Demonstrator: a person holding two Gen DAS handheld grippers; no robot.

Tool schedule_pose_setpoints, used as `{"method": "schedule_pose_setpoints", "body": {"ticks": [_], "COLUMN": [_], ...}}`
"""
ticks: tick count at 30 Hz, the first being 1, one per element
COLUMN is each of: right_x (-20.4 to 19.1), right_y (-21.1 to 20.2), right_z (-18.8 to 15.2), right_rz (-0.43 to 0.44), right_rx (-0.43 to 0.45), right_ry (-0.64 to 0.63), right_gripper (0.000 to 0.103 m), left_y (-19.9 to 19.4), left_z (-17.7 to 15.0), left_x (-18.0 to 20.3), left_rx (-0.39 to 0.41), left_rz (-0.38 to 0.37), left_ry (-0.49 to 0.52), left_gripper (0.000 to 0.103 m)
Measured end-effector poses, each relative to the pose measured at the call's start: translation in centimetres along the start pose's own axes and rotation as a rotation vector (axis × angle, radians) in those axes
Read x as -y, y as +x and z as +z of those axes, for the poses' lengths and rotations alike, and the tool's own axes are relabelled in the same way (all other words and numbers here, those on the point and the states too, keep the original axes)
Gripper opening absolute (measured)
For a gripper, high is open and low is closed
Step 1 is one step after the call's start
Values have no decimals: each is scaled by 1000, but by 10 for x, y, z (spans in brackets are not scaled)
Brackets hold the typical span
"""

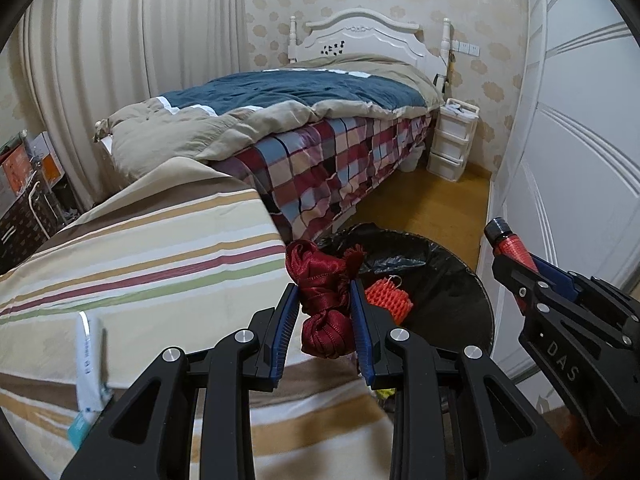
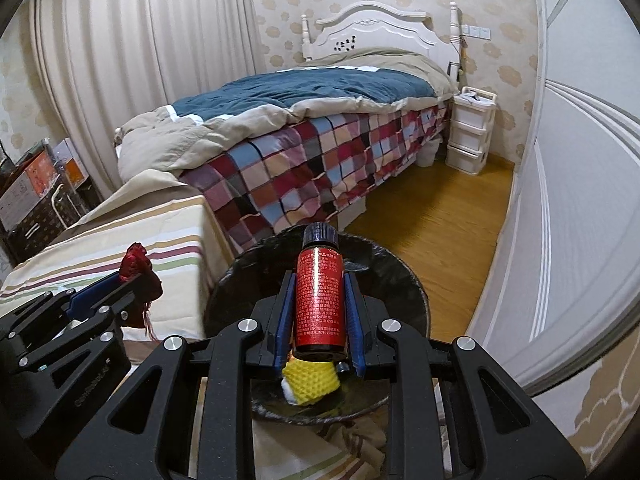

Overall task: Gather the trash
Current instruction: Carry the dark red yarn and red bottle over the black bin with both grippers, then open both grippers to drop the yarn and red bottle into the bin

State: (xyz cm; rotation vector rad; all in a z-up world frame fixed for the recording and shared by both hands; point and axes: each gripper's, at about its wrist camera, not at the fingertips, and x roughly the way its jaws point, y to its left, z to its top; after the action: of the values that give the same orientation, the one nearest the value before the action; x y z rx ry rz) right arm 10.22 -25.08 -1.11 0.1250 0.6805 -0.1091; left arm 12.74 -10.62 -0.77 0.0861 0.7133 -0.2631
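Clenched on a red bottle (image 2: 319, 300), the right claw (image 2: 319, 312) hangs at centre frame over the black-lined bin (image 2: 416, 304) for dropping, while the left claw (image 1: 324, 312) grips red cloth (image 1: 322, 300) beside it.

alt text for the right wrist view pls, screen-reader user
The right gripper is shut on a red-labelled bottle with a dark cap, held over a black-lined trash bin containing yellow foam netting. At left, the left gripper holds a dark red cloth bundle above a striped cover.

Bedroom with patterned wallpaper

A bed (image 1: 320, 120) (white headboard, checked sheet) stands on wood floor (image 2: 432, 216), white drawers (image 1: 454, 140) beside it, curtains (image 1: 120, 60) behind.
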Motion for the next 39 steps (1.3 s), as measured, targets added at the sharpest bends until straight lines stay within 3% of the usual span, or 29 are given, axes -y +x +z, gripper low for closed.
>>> {"method": "schedule_pose_setpoints", "body": {"ticks": [13, 28, 32, 34, 39], "right_x": [28, 45, 45, 46, 47], "right_y": [36, 60, 62, 61, 56], "right_z": [5, 0, -1, -2, -4], "right_rz": [-42, -49, -52, -55, -71], "right_rx": [-26, -74, -71, -69, -54], "right_ry": [47, 71, 76, 84, 89], "right_gripper": [23, 24, 29, 40, 55], "left_y": [48, 76, 73, 70, 66], "left_z": [10, 8, 8, 8, 8], "left_x": [29, 43, 43, 42, 37], "left_rx": [-60, -109, -94, -85, -75], "left_rz": [23, 47, 52, 54, 71], "left_ry": [34, 60, 60, 54, 44], "left_gripper": [29, 30, 46, 54, 68]}}
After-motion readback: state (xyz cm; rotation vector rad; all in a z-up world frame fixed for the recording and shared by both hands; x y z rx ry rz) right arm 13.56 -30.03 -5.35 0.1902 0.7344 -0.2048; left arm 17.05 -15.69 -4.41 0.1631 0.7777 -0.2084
